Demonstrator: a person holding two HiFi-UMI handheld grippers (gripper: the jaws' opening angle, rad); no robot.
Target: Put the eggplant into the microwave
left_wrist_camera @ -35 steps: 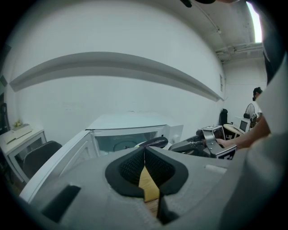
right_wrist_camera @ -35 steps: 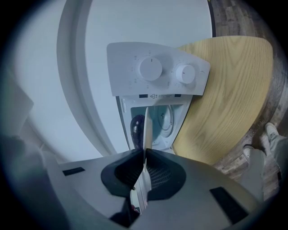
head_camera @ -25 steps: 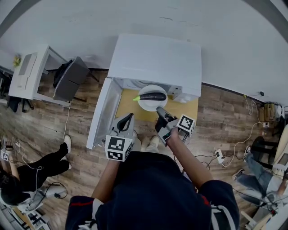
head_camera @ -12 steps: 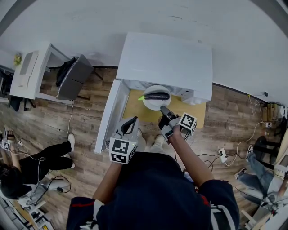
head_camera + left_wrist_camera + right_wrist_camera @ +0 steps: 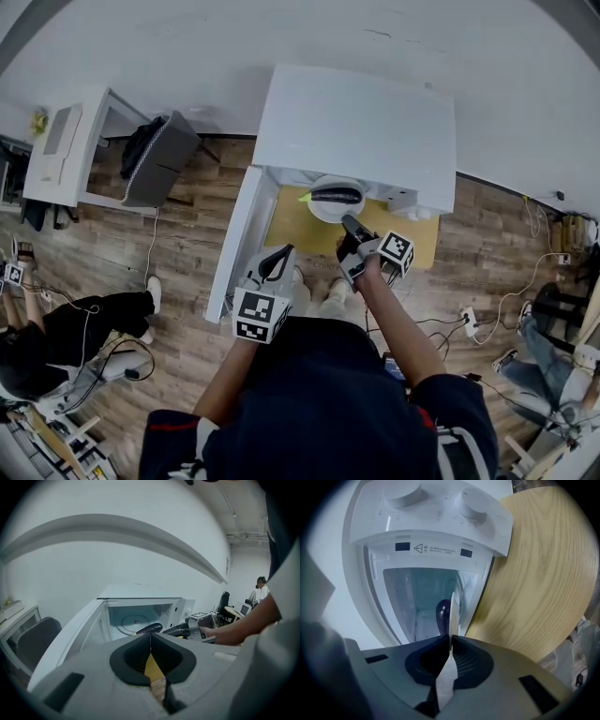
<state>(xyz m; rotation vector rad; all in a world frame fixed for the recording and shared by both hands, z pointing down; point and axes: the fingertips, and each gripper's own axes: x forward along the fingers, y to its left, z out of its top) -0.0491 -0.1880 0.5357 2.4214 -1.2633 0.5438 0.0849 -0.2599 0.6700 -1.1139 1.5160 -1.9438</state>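
Observation:
A dark purple eggplant (image 5: 336, 195) lies on a white plate (image 5: 323, 208) at the mouth of the white microwave (image 5: 356, 131), whose door (image 5: 239, 246) hangs open to the left. My right gripper (image 5: 354, 230) is shut on the plate's near rim. In the right gripper view the plate (image 5: 452, 613) stands edge-on between the jaws, with the eggplant (image 5: 443, 612) behind it inside the lit cavity. My left gripper (image 5: 277, 264) hangs shut and empty in front of the door. In the left gripper view the eggplant (image 5: 150, 628) shows before the cavity, the right gripper (image 5: 180, 630) beside it.
The microwave stands on a round wooden table (image 5: 291, 225). Its knob panel (image 5: 440, 503) fills the top of the right gripper view. A dark chair (image 5: 155, 159) and white desk (image 5: 66, 141) stand far left. A seated person (image 5: 56, 337) and floor cables (image 5: 487, 323) flank me.
My right gripper has carried the plate with the eggplant forward, from the table in front of the microwave to its opening. The left gripper stays shut and has shifted slightly with my body.

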